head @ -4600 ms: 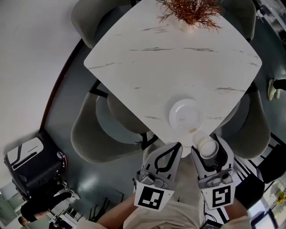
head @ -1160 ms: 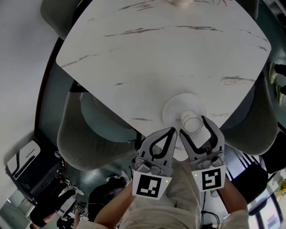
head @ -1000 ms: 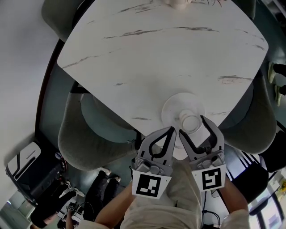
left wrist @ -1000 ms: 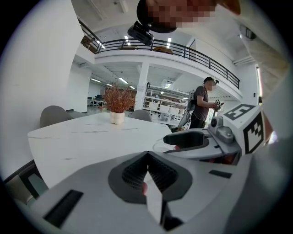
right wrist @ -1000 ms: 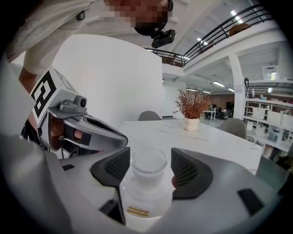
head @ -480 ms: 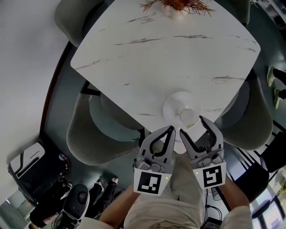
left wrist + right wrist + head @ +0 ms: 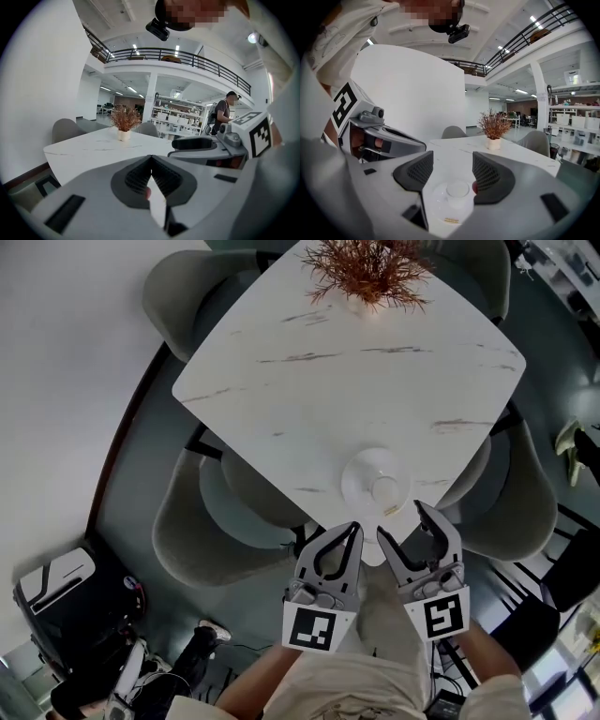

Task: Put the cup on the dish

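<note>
The cup [image 7: 384,489] stands upright on the dish [image 7: 354,476], near the table's [image 7: 356,381] near corner. The right gripper [image 7: 401,520] hovers just short of it, jaws wide and empty; the left gripper [image 7: 352,529] is pinched together on nothing. The placing looks done. Any retreat should go straight back, clear of the dish rim.

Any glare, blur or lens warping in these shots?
Head view: sharp, evenly lit, wide-lens bending at the edges; the white cup barely stands out from the white dish. Left gripper view: strong fisheye, dark round border, bright ceiling lights. Right gripper view: same fisheye, no harsh glare.
</note>
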The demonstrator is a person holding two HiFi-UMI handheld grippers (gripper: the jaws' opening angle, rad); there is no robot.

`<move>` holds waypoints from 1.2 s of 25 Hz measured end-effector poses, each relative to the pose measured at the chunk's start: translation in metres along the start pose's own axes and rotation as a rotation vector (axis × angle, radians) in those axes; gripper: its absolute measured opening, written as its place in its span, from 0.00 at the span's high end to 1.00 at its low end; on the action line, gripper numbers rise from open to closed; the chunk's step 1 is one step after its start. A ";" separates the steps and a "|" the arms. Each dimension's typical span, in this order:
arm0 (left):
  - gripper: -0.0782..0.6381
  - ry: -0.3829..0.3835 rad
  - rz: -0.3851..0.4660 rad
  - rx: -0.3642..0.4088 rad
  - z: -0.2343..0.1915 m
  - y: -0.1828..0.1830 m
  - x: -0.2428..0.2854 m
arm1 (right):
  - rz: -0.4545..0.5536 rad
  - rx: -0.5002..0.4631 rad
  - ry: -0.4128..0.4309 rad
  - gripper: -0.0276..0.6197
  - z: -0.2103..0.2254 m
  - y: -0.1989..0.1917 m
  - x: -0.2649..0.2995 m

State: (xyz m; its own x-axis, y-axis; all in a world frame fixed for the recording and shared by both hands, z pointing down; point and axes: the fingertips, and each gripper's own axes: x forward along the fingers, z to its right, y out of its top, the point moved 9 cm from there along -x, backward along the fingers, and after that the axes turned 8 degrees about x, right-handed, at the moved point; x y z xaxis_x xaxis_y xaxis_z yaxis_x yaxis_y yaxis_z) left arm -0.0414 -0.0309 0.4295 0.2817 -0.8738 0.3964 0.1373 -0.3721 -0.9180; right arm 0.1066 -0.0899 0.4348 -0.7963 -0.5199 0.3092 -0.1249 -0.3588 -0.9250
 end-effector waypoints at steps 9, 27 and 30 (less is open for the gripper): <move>0.88 0.054 0.075 -0.098 0.012 0.031 -0.020 | 0.036 0.004 -0.024 0.63 -0.004 0.027 -0.028; 0.88 0.001 0.056 -0.100 0.050 0.081 -0.057 | 0.087 0.007 -0.185 0.92 -0.012 0.084 -0.098; 0.88 0.024 0.075 -0.107 0.047 0.086 -0.060 | 0.114 0.033 -0.185 0.92 -0.012 0.098 -0.107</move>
State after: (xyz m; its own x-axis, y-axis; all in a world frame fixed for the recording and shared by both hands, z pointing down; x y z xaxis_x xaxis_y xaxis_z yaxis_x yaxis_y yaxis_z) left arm -0.0017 0.0046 0.3268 0.2643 -0.9073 0.3270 0.0137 -0.3355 -0.9420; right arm 0.1729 -0.0603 0.3084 -0.6813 -0.6910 0.2416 -0.0185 -0.3136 -0.9494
